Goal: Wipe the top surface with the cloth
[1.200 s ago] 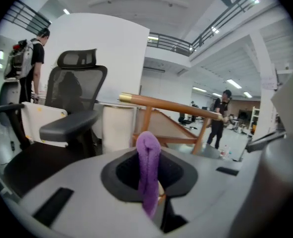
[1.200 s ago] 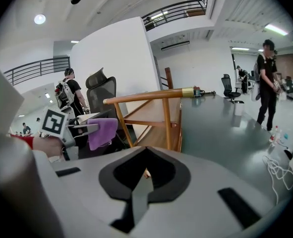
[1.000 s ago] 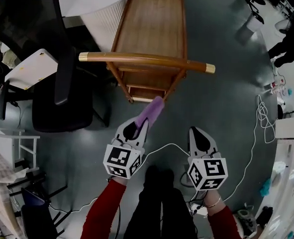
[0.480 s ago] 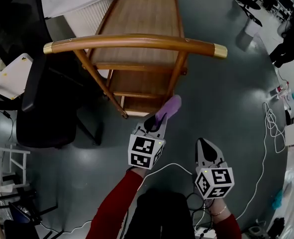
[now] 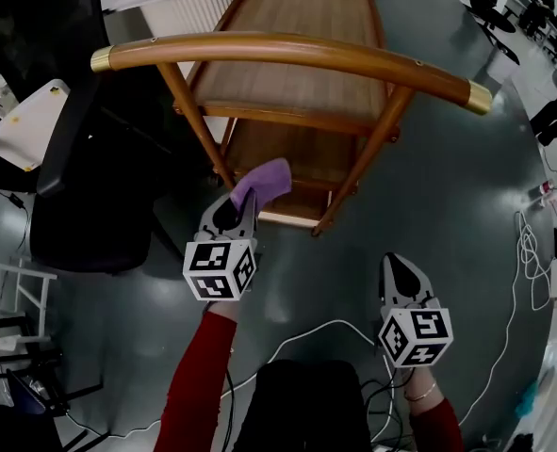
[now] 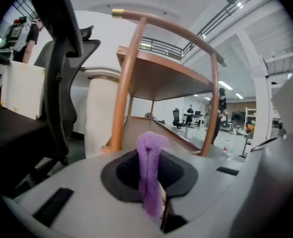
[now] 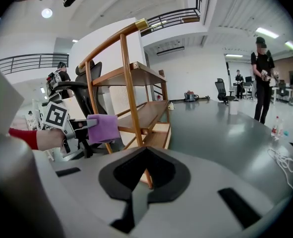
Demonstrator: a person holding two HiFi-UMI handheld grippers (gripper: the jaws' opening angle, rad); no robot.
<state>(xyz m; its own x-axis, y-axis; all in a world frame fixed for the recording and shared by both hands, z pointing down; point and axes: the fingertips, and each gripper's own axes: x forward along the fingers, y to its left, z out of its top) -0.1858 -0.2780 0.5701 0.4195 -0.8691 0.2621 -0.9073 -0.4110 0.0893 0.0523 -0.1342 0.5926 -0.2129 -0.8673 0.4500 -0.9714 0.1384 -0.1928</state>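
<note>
A wooden trolley stands ahead, its top surface [image 5: 302, 31] bare beneath a curved handle [image 5: 287, 50] with brass ends. My left gripper [image 5: 241, 201] is shut on a purple cloth [image 5: 262, 182], which sticks out past the jaws just below the handle, over the trolley's lower shelf [image 5: 287, 153]. In the left gripper view the cloth [image 6: 150, 170] stands pinched upright, with the trolley's top [image 6: 158, 76] above and ahead. My right gripper [image 5: 398, 264] hangs lower right over the floor, jaws together and empty. From the right gripper view, the cloth [image 7: 102, 128] is left of the trolley's post [image 7: 129, 90].
A black office chair [image 5: 80, 186] and a white desk corner [image 5: 28, 125] crowd the trolley's left side. A white ribbed column [image 5: 179, 8] stands at the back left. Cables [image 5: 532, 252] trail over the grey floor at right. A person [image 7: 262, 78] stands far off.
My left gripper has carried the cloth left and up to the trolley's near end. The trolley now looks larger and closer. The right gripper stays low.
</note>
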